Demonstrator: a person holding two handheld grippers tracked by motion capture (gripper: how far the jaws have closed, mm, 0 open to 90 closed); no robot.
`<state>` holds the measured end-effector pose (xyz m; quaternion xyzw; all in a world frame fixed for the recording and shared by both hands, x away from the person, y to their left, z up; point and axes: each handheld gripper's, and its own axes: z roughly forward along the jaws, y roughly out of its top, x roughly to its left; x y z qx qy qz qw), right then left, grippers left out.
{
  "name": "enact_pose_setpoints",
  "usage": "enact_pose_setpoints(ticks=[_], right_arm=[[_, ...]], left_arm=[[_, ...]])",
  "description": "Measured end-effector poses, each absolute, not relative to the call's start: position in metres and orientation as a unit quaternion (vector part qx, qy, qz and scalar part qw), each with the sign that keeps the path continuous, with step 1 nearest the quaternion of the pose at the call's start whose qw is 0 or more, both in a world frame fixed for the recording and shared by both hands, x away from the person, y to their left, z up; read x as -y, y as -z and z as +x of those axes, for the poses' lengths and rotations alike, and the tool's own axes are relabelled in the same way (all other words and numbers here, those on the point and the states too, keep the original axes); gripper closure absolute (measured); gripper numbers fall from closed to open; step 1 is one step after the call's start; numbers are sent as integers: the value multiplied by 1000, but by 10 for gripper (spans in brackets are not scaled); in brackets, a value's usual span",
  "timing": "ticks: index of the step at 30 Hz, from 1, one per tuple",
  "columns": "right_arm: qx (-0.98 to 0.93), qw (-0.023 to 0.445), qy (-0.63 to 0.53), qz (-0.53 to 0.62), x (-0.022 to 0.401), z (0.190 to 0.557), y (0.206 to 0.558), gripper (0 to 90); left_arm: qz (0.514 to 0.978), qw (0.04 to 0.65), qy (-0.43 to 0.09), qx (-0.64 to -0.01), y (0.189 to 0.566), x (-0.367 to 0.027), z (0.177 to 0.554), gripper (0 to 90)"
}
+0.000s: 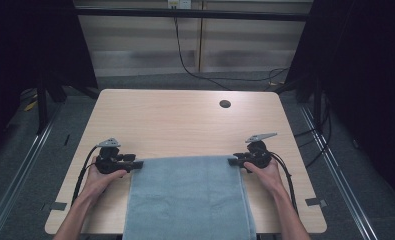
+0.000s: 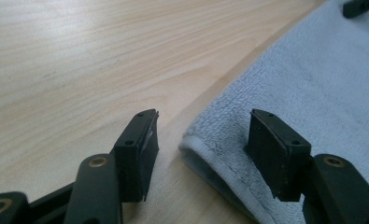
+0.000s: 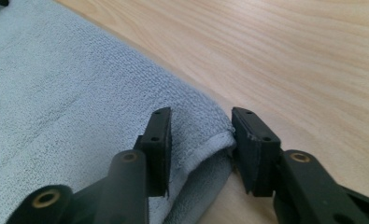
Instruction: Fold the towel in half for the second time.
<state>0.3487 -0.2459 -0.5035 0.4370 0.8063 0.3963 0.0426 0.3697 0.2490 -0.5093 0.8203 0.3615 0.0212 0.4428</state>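
Observation:
A grey-blue towel [image 1: 187, 200] lies flat on the near part of the wooden table [image 1: 185, 120], and its near end hangs over the front edge. My left gripper [image 1: 137, 164] lies at the towel's far left corner. In the left gripper view the jaws [image 2: 204, 116] stand open, with the hemmed corner of the towel [image 2: 322, 93] between them, untouched by the left pad. My right gripper [image 1: 232, 161] is at the far right corner. Its jaws [image 3: 202, 112] are open around the slightly raised corner of the towel [image 3: 56, 93].
A dark round cable hole [image 1: 225, 104] sits at the far right of the table. Bare wood stretches beyond the towel. Black cables trail from both grippers past the person's forearms. Dark stands and grey carpet surround the table.

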Motion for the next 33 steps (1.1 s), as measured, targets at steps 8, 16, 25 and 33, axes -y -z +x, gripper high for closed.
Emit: enact_pose_setpoints(ticks=[8,16,25,33], right_arm=[[-805,26,-400,437,246,346,505,789],[-784,41,-443,432,252,349,485,825],[-765,83,-479,423,258,362,442,828],[-749,112,-498,422,263,376,411,828]], left_arm=[[832,438,-7,-341,510,-245,367,785],[796,491,-19,-354,488,-251,375,853],[776,524,-50,-348,437,-244,396,854],[762,547,-70,-341,403,-239,415,856]])
